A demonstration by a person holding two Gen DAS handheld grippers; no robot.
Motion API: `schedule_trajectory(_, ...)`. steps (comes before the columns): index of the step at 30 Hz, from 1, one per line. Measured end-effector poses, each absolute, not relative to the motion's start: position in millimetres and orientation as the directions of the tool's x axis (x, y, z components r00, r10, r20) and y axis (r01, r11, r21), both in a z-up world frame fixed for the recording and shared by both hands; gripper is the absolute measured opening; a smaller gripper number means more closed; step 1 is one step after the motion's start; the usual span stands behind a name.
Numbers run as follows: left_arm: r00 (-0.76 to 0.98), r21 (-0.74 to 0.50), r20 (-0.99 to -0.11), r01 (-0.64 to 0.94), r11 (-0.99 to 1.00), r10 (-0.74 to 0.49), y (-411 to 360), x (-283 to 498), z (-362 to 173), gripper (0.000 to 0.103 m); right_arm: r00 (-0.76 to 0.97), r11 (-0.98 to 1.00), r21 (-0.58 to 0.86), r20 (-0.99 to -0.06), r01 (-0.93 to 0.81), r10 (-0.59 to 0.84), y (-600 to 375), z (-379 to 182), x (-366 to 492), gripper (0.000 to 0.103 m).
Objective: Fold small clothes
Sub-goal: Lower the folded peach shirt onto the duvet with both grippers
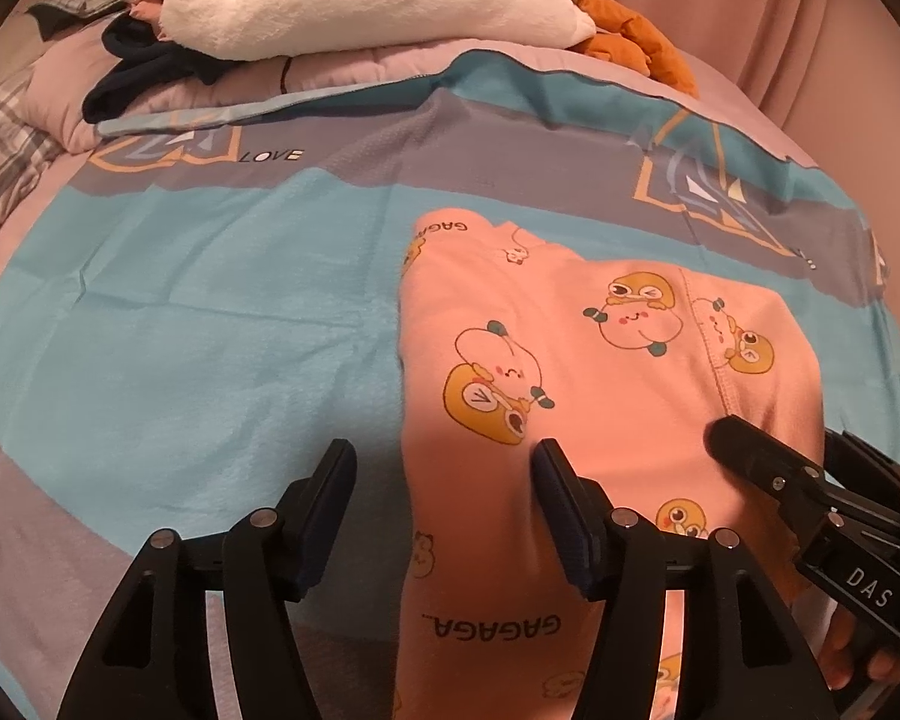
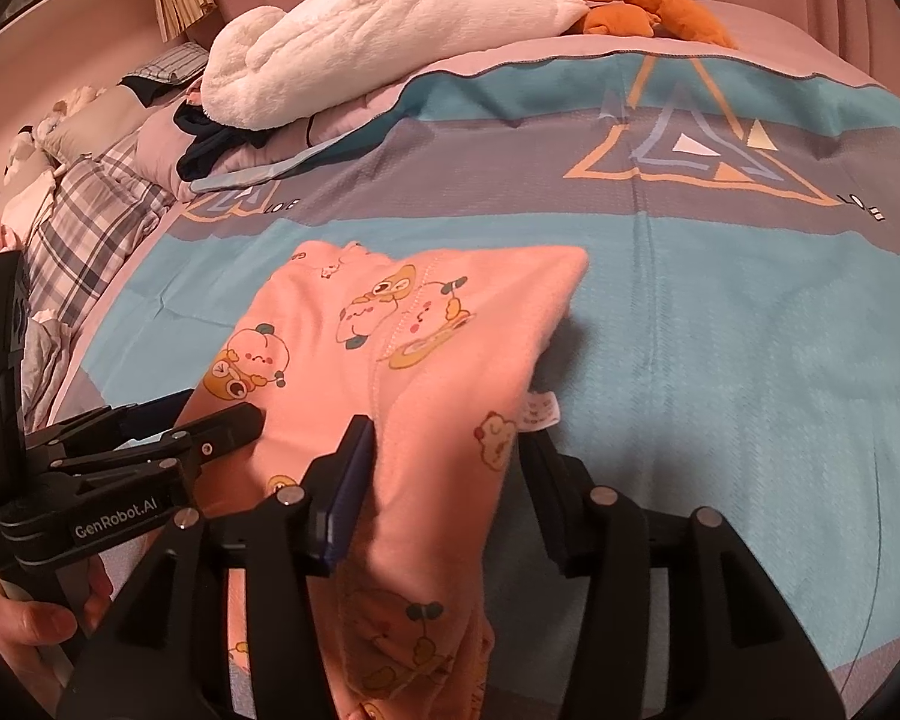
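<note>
**Both grippers parted over a soft pink garment**

A pink cartoon-print garment (image 1: pixel 570 360) lies folded on the teal bedspread (image 1: pixel 180 330). Left gripper (image 1: pixel 444 468) and right gripper (image 2: pixel 444 444) straddle its near edges, jaws apart, gripping nothing. Light, limp cloth; best pinched at the corners.

Both handheld tools are showing matte black plastic. The left gripper (image 1: pixel 444 462) is carrying two flat fingers with dark blue pads, joined by angled link arms with round silver pins. The right gripper (image 2: pixel 450 444) is looking the same; white lettering reading "DAS" is running along its side, while the left one is bearing "GenRobot.AI". Bare hands (image 2: pixel 30 624) are showing, no sleeves.
</note>
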State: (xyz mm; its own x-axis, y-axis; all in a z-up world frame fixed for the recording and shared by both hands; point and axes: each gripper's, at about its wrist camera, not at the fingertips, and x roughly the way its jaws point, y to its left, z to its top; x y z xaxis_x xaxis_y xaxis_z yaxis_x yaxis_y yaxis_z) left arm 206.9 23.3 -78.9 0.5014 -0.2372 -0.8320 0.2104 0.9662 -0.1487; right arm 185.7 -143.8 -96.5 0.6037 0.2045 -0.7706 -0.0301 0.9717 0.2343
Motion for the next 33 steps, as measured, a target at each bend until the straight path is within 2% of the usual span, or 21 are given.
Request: schedule_trajectory(33, 0.511, -0.133, -0.832, 0.193, 0.972, -0.215, 36, 200, -75, 0.063, 0.604, 0.965, 0.262, -0.77, 0.004, 0.207, -156, -97, 180, 0.059)
